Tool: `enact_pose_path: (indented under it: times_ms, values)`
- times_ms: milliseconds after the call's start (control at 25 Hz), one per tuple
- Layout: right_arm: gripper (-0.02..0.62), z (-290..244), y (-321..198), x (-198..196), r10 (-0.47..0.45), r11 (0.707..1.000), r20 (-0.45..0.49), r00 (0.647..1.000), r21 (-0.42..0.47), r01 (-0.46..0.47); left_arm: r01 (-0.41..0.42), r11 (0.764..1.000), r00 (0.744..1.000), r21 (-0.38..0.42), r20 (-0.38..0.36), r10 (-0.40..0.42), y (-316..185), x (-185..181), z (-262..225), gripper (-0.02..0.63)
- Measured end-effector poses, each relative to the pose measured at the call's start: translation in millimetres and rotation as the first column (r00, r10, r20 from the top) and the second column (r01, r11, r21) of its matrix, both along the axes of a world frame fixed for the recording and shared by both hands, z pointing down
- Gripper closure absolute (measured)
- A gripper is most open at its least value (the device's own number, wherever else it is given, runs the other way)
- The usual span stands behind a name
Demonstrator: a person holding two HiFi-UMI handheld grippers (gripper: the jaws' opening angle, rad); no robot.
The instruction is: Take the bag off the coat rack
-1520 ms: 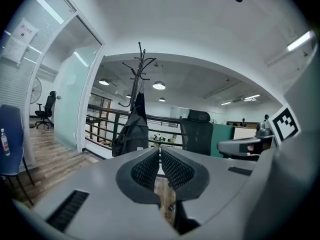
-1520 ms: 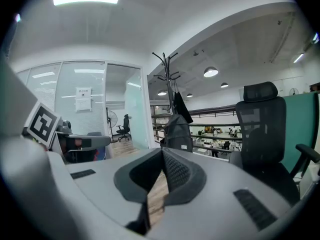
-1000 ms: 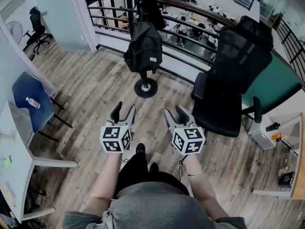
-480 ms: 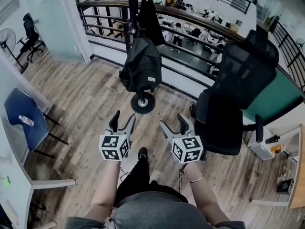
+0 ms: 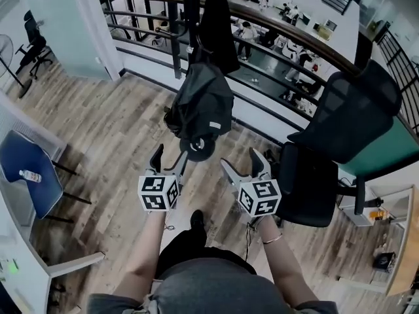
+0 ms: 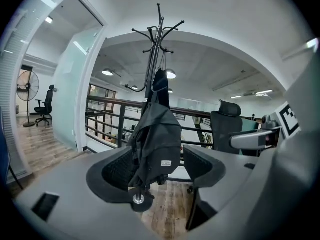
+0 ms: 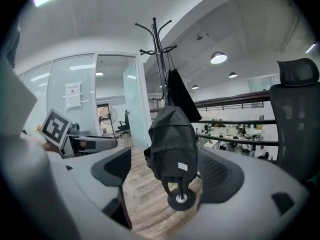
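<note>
A black backpack (image 5: 200,106) hangs on the black coat rack (image 5: 191,5), low on the pole and just above the round base (image 5: 198,148). A dark garment (image 5: 219,25) hangs higher on the same rack. My left gripper (image 5: 169,159) and right gripper (image 5: 241,161) are held side by side short of the rack, apart from the bag. Both sets of jaws are opening, with nothing between them. The left gripper view shows the backpack (image 6: 157,144) beyond the left gripper (image 6: 160,169). In the right gripper view the backpack (image 7: 174,146) hangs beyond the right gripper (image 7: 167,171).
A black office chair (image 5: 334,142) stands close on the right of the rack. A metal railing (image 5: 275,31) with a drop behind it runs past the rack. At the left are a blue chair (image 5: 26,175) with a bottle and a white desk edge (image 5: 26,254).
The rack and backpack have come nearer to both grippers. Both grippers' jaws stand wider apart than a second ago.
</note>
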State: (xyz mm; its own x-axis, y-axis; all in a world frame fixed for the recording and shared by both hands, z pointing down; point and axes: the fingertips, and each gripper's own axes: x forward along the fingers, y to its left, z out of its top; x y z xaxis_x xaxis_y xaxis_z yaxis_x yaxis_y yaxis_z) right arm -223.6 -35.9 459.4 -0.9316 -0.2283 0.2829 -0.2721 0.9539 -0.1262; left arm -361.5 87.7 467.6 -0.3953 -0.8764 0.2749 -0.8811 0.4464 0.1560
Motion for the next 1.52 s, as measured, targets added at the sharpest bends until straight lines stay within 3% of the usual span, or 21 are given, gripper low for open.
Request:
enact_pose_path:
  times_ms: [200,520,1000,1320,1520]
  values:
    - [0.184,6.3,-26.6,-37.3,0.013,1.0,-0.016,1.0,0.026,-0.012,-0.018,1.0,1.0,-0.022,0.016,0.019,-25.7,-38.9,6.6,0.299]
    - [0.15,16.5,-67.1,-66.7,0.018,0.999,-0.052,0.998,0.031,-0.016,-0.044,0.996,0.998,-0.078,0.041,0.047,-58.7,-60.6,16.3,0.299]
    - [0.14,34.0,-116.6,-126.1,-0.152,0.988,-0.106,0.983,0.008,0.154,0.054,0.996,0.999,-0.073,-0.003,-0.055,-104.0,-89.3,24.9,0.299]
    - [0.141,64.1,-135.5,-159.8,-0.283,0.958,-0.132,0.95,-0.001,0.286,0.071,0.99,0.997,-0.123,-0.004,-0.072,-129.0,-106.8,52.9,0.295]
    - [0.181,74.6,-138.6,-180.2,-0.345,0.937,-0.136,0.929,-0.001,0.348,0.067,0.989,0.998,-0.129,-0.004,-0.069,-141.9,-117.7,59.7,0.295]
